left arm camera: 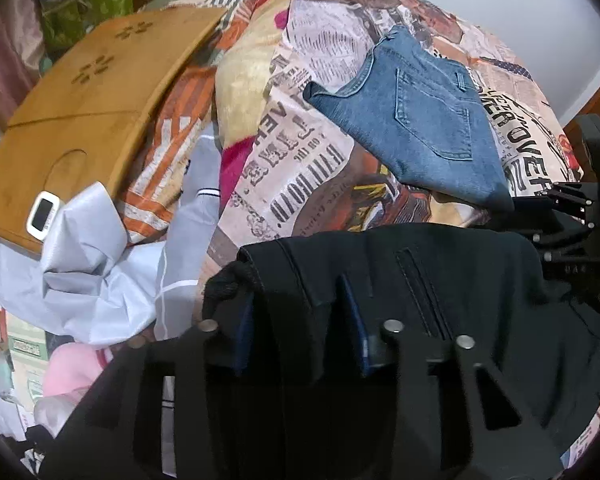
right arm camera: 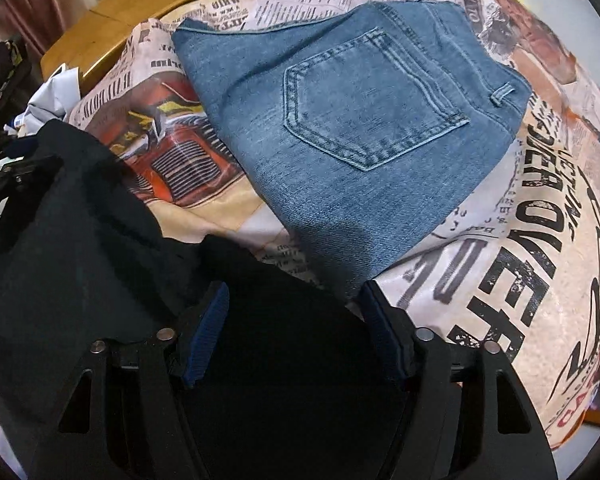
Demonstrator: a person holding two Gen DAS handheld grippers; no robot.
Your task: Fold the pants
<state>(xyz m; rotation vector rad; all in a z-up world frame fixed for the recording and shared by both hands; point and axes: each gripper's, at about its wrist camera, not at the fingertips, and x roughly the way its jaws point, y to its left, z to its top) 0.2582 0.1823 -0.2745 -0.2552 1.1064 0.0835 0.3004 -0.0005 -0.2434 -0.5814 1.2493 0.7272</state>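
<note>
The black cotton pants lie bunched at the near edge of the newspaper-print bedspread, just in front of the folded blue denim jeans. The left tongs are clenched on a ridge of the black cloth. The right tongs straddle it, pads apparently not pressing. Both should bite the same edge, then lift evenly and draw it taut.

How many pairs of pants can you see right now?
2: folded blue jeans lying on the printed bedspread; black pants nearer, between both grippers' fingers. More may hide in the clothes pile at left.
</note>
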